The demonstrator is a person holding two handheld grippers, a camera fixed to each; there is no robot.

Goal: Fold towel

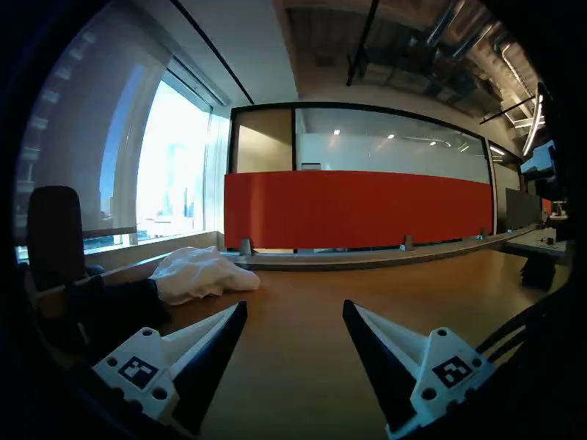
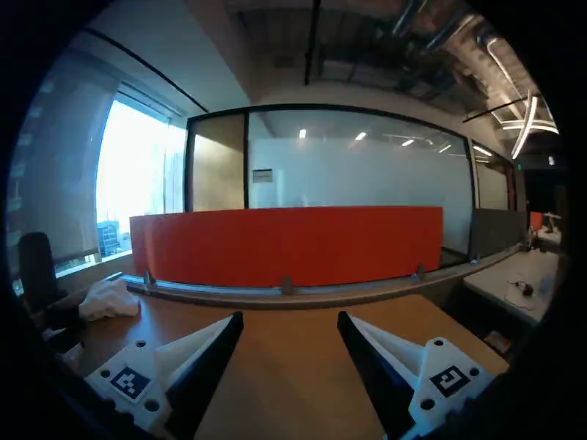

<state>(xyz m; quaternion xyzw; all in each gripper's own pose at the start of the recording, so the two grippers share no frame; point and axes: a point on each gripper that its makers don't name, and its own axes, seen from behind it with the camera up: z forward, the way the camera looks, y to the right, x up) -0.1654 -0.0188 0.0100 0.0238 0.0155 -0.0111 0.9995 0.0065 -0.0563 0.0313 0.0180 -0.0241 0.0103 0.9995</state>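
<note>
Left gripper [image 1: 293,303]: my two white-and-black fingers [image 1: 198,352] are spread wide. Nothing sits between the tips and they touch nothing. Each finger carries a square black-and-white marker near its base. The fingers point level and forward, just above the brown wooden desk top [image 1: 308,367], with the tool held horizontal and low over it.

Right gripper [image 2: 290,315]: these fingers [image 2: 187,359] are spread equally wide, with bare wood visible in the gap. They hold nothing and press on nothing. This tool is also held level, close over the same desk top, aimed at the far edge.

The crumpled white cloth towel [image 1: 202,273] lies in a loose heap on the desk. In the left gripper view it is ahead of my left finger and to its left, apart from the tip. In the right gripper view the towel [image 2: 108,299] sits farther off, near the left rear corner of the desk. A dark object [image 1: 110,304] rests against the towel's left side; I cannot tell what it is.

A long red partition panel [image 1: 359,209] stands along the far edge of the desk. A black chair back [image 1: 55,235] stands at the left, before a bright window [image 1: 172,183]. A white desk [image 2: 513,279] lies beyond the right side.
</note>
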